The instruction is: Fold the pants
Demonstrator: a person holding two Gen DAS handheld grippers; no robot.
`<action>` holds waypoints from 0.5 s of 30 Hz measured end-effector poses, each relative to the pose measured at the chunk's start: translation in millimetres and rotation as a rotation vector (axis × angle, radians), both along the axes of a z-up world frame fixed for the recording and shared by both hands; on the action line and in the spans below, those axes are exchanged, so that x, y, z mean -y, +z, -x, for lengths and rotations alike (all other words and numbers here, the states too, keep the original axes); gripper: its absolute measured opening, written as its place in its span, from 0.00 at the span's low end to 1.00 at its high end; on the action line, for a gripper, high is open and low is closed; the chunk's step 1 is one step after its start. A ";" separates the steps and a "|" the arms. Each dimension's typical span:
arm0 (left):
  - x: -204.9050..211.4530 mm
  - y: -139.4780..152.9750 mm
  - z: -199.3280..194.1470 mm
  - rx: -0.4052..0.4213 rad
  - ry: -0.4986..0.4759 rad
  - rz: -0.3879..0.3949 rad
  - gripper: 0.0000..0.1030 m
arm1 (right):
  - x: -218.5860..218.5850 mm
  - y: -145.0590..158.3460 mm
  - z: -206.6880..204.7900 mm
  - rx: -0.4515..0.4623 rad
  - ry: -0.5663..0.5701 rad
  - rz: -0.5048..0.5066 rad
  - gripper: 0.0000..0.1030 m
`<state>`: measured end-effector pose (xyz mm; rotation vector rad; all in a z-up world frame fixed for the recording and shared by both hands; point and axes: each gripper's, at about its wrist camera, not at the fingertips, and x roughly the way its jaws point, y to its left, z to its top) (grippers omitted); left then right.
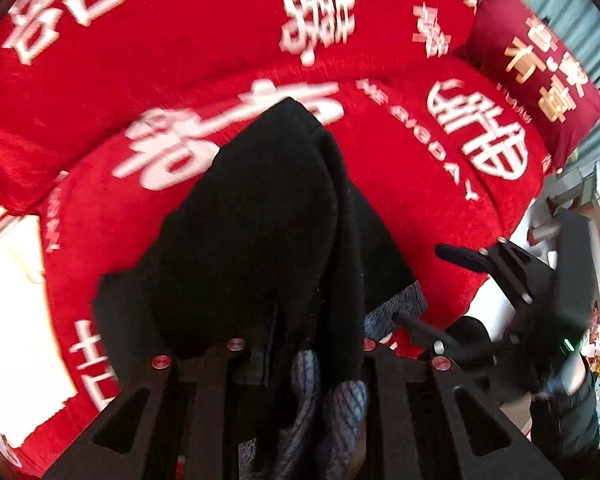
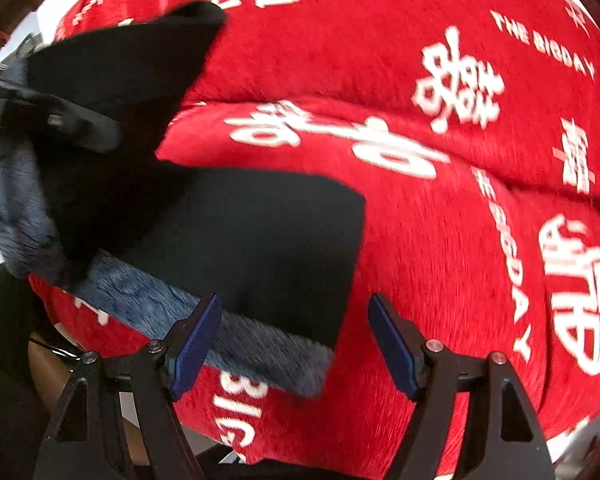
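We saw the black pants (image 1: pixel 260 232) draped over a red blanket (image 1: pixel 440 184) printed with white characters and the words "THE BIG DAY". In the left wrist view the cloth filled the centre and ran down to six o'clock, where it passed between the arms of the left gripper (image 1: pixel 300 364). The fingertips themselves were buried under the fabric, but the jaws stood pressed nearly together with the pants pinched between them, and the grey fuzzy lining (image 1: pixel 332 408) bunched up there. The pants rose to a peak toward twelve o'clock, with a flap spreading to eight o'clock.

At three to four o'clock in that same view sat the right gripper (image 1: pixel 440 292), off the edge of the cloth, its blue pads spread.

From the right wrist view we found the jaws standing wide apart, nothing pressed between them. One blue pad (image 2: pixel 196 340) lay just over the grey-lined hem at seven o'clock; the other was over bare blanket at five o'clock. The folded panel of the pants lay flat at the centre, and the lifted part rose toward ten o'clock.

Both views were blurred.
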<state>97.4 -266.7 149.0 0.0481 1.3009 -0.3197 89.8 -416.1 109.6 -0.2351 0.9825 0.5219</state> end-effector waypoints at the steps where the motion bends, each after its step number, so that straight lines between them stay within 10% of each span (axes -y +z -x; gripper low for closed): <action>1: 10.7 -12.5 -5.7 -0.020 0.002 -0.017 0.20 | 5.3 -2.6 1.1 -0.008 -0.007 -0.013 0.76; 11: 66.0 -64.1 -17.8 -0.034 -0.018 -0.178 0.24 | 26.7 -30.2 11.8 -0.061 -0.074 -0.068 0.76; 15: 72.2 -55.6 -12.2 -0.049 -0.037 -0.123 0.65 | 35.1 -33.3 16.5 -0.070 -0.102 -0.076 0.76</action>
